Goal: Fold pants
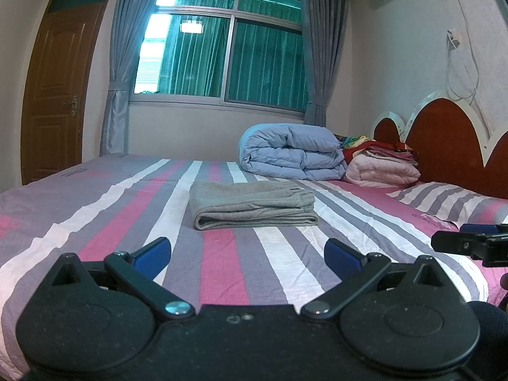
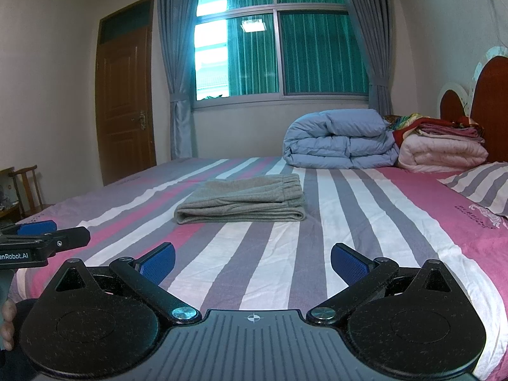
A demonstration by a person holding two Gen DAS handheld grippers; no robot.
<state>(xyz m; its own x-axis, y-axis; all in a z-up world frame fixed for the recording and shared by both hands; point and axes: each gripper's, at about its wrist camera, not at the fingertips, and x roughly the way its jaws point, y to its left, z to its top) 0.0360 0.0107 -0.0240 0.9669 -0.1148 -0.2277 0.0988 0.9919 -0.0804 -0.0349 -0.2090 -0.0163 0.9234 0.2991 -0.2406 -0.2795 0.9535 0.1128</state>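
Grey pants (image 1: 250, 204) lie folded into a neat stack on the striped bed sheet (image 1: 111, 216), waistband to the right. In the right wrist view the same pants (image 2: 241, 201) rest mid-bed. My left gripper (image 1: 247, 254) hovers near the bed's front edge, well short of the pants, open with nothing between its blue pads. My right gripper (image 2: 252, 262) is likewise open and empty, level with the left one. The right gripper's tip (image 1: 470, 243) shows at the left wrist view's right edge; the left gripper's tip (image 2: 47, 238) shows at the right wrist view's left edge.
A rolled blue duvet (image 1: 292, 152) and a pink folded blanket pile (image 1: 384, 166) sit at the back right by the red headboard (image 1: 444, 136). A striped pillow (image 1: 444, 200) lies right. A window, curtains and a wooden door (image 1: 54, 95) stand behind. A person's hand (image 2: 6, 320) shows lower left.
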